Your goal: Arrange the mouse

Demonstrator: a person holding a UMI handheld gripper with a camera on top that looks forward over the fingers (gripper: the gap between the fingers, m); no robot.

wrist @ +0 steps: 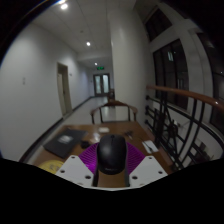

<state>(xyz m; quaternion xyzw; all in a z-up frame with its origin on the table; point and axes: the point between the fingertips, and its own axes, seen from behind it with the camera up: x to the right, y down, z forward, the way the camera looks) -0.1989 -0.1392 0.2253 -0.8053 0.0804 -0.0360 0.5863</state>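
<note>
**Between the Fingers: Black Mouse Seated on the Purple Mat**

Between the two fingers of the gripper (111,172) sits a black computer mouse (111,153), its rounded back facing the camera and its nose pointing away along the finger axis. The white fingertips (76,170) flank the rear of the mouse on either side. The gripper is spread to roughly the width of the mouse; whether the fingers actually press on its sides cannot be told from this view, as the contact points are hidden by the mouse body.

Position of the mouse relative to its surroundings:

- Under the mouse lies a purple mouse mat (93,155) with a striped or radiating pattern, showing on both sides of the mouse and ahead of it.
- The mat lies on a wooden table (82,134), which extends ahead of the mouse.
- Left of the mouse and further ahead, a dark grey flat object (61,143), possibly a closed laptop or folder, lies on the table.
- Left of the mouse, close to the left fingertip, a yellow item (49,166) shows at the table edge; its identity cannot be told.
- Right of the mouse, a small pale object (150,146) lies on the table near its right side.
- Beyond the mouse, at the far edge of the table, stands a wooden chair (112,110) with a curved back.

Beyond the chair runs a white-walled corridor with ceiling lights (88,44) and a door (101,84) at its far end. Right of the mouse and table, a dark railing (185,100) with a wooden handrail runs alongside dark windows.
</note>
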